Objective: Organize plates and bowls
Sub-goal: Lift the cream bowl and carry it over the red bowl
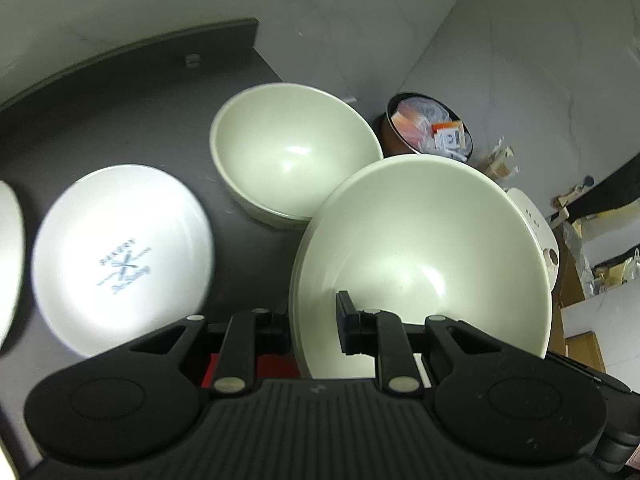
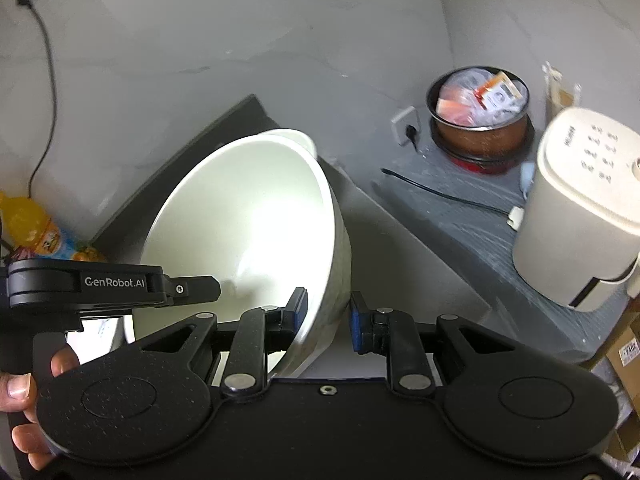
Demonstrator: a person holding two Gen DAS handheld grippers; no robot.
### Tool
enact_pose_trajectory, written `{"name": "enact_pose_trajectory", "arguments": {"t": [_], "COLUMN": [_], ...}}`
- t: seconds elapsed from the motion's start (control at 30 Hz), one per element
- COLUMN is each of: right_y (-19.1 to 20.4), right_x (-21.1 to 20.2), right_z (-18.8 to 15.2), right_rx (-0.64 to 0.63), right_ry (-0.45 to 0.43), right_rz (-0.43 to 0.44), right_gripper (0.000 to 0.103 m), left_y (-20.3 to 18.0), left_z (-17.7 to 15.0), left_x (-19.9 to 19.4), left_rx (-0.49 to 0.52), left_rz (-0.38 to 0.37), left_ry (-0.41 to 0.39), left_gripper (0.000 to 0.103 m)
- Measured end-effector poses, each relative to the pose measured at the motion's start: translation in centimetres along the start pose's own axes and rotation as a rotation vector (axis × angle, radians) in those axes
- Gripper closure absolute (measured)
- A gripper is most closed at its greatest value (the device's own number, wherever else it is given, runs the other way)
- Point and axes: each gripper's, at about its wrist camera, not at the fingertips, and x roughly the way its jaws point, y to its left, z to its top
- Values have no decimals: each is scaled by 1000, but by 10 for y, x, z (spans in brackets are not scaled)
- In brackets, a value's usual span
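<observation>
Counter: dark top (image 1: 132,120), bare toward its back edge.
Plate (image 1: 120,256): flat, left of both bowls.
Far bowl (image 1: 292,152): upright, near the wall.
Left gripper (image 1: 314,326): my fingers pinch the near bowl (image 1: 424,252) by its rim.
Right gripper (image 2: 328,320): my fingers straddle that bowl's wall, part spread; contact unclear.

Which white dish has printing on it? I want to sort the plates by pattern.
The flat plate left of the two bowls: blue lettering marks its centre. Both bowls are plain.

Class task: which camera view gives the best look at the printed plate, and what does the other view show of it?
The left wrist view: the printed plate lies flat on the dark counter, whole and unobstructed, its blue print facing up, though blurred. In the right wrist view only a small white sliver with faint blue marks, probably that plate, shows beneath the left gripper.
</observation>
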Motion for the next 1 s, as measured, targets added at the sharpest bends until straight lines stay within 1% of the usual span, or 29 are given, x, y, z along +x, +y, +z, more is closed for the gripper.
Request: {"name": "enact_pose_trajectory", "arguments": {"t": [0.23, 0.53, 0.73, 0.9, 1.0], "right_y": [23, 48, 61, 73, 77], "right_x": [-8, -22, -26, -25, -25], "right_z": [-8, -23, -39, -53, -62], "right_rx": [-39, -79, -91, -123, -125], "right_ry": [-17, -24, -9, 30, 41], "right_rz": [21, 43, 46, 44, 42], "right_gripper": [81, 81, 81, 81, 81], "left_y": [20, 48, 69, 85, 92], "left_z": [-9, -29, -43, -57, -66], "left_x": [-28, -57, -68, -74, -75], "left_rx": [-26, -53, -68, -93, -101], "left_rz": [5, 6, -4, 0, 2], "left_ry": [-37, -53, -49, -49, -37], "left_gripper": [83, 83, 83, 83, 83]}}
